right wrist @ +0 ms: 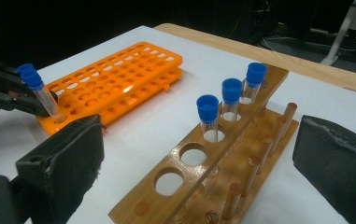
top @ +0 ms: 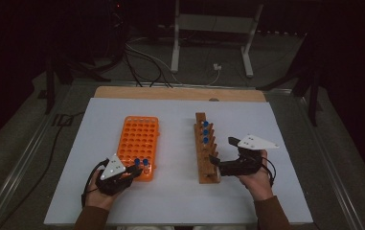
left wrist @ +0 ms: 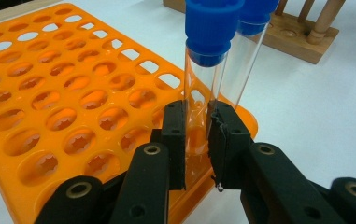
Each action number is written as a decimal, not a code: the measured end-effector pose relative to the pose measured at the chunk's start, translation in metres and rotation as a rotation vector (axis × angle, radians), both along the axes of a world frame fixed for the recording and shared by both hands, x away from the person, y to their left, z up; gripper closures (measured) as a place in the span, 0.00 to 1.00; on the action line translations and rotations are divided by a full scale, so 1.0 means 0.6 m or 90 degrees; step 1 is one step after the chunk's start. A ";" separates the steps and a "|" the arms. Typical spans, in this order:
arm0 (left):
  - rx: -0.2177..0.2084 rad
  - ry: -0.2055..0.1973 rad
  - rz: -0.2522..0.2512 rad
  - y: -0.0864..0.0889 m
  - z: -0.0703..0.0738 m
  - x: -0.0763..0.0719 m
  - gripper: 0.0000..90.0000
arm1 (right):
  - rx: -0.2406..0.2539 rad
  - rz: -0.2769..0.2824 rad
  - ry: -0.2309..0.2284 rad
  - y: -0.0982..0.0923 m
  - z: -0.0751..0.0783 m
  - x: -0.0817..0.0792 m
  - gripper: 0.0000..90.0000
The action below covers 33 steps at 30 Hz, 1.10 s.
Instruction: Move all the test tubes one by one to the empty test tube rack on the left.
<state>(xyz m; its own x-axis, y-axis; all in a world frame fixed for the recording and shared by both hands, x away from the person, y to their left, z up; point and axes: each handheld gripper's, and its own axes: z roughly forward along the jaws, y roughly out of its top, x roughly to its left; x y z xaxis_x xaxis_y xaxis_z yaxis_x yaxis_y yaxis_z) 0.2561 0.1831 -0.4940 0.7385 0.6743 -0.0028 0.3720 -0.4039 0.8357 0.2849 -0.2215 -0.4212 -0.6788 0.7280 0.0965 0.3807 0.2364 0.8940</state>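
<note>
We find the left gripper [left wrist: 197, 140] clamped on a capped tube [left wrist: 202, 74], upright in a corner hole of the orange rack [left wrist: 49, 93], a second tube [left wrist: 245, 56] just behind. The right gripper [right wrist: 199, 163] stands wide open, unladen, straddling the wooden rack's [right wrist: 185, 186] near end. We read no writing anywhere.

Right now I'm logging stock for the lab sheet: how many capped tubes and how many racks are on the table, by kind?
Clear plastic test tubes with blue caps in the orange plastic rack: 2
Clear blue-capped tubes in the wooden peg rack: 3
Orange plastic racks: 1
Wooden racks: 1
Total: 5 tubes, 2 racks, 7 things.
</note>
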 end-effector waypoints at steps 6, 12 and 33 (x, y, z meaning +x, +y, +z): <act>-0.011 0.004 0.007 0.001 -0.001 -0.002 0.75 | -0.001 0.001 0.002 0.003 -0.002 0.001 0.02; -0.011 0.009 0.013 0.002 0.001 -0.004 0.65 | 0.001 0.000 0.003 0.005 -0.004 0.002 0.02; -0.107 -0.012 0.103 0.044 0.030 -0.009 0.17 | 0.003 -0.015 0.000 0.003 -0.010 0.010 0.02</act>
<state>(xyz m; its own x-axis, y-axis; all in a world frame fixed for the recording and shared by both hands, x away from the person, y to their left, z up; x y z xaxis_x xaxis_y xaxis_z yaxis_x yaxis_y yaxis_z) 0.2508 0.2094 -0.4759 0.6218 0.7751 -0.1119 0.4040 -0.1951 0.8937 0.2909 -0.2200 -0.4275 -0.6614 0.7433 0.1005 0.3862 0.2226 0.8952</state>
